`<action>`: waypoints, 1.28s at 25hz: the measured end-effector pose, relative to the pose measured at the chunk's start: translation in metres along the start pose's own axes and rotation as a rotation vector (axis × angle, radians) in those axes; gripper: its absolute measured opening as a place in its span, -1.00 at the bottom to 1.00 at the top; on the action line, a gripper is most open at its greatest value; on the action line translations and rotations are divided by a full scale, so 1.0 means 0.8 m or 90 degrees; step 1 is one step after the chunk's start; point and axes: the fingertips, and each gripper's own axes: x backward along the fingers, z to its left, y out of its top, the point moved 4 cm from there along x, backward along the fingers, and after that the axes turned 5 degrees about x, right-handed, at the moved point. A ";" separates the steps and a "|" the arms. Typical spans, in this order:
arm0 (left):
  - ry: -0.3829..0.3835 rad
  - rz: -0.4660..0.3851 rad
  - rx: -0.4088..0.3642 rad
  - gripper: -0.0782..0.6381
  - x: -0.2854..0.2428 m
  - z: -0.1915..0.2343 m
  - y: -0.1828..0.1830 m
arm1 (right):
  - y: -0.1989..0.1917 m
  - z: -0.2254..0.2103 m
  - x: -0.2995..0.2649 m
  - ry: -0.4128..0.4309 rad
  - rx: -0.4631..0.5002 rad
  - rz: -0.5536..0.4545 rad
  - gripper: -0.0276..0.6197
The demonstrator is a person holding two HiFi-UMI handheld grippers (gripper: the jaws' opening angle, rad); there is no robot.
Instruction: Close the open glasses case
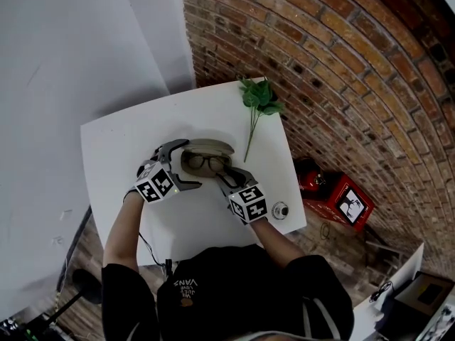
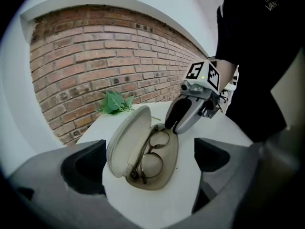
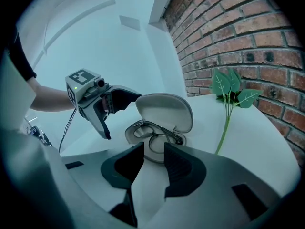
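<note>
The beige glasses case [image 1: 213,148] lies open on the white table [image 1: 121,148], lid upright, with dark-framed glasses [image 1: 206,163] in its base. My left gripper [image 1: 192,164] is wide open and straddles the case's left end without pressing it. In the left gripper view the case [image 2: 131,147] and glasses [image 2: 152,154] lie between the spread jaws of that gripper [image 2: 150,157]. My right gripper [image 1: 226,180] has only a narrow gap and rests its tips at the near end of the base, seen in the right gripper view [image 3: 153,159] before the case [image 3: 164,111]. Nothing is pinched between them.
A green leafy sprig [image 1: 259,101] lies at the table's far right, beside the brick wall [image 1: 341,62]. A small round metal object [image 1: 280,209] sits near the front right corner. A red box [image 1: 341,201] stands on the floor to the right.
</note>
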 end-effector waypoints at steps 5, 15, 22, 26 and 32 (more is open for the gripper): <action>-0.008 0.027 -0.034 0.81 0.007 -0.019 -0.006 | 0.000 0.002 0.006 -0.008 -0.013 -0.004 -0.50; -0.016 0.045 -0.049 0.81 0.012 -0.051 -0.021 | 0.007 0.006 0.045 -0.047 -0.044 -0.044 -0.49; -0.031 0.056 -0.048 0.81 0.011 -0.071 -0.037 | 0.015 0.000 0.057 -0.091 -0.053 -0.078 -0.55; -0.035 0.059 -0.039 0.81 0.009 -0.079 -0.044 | 0.011 0.000 0.048 -0.097 -0.049 -0.067 -0.57; -0.040 0.076 -0.038 0.81 0.003 -0.084 -0.053 | 0.006 0.000 0.029 -0.089 -0.043 -0.047 -0.59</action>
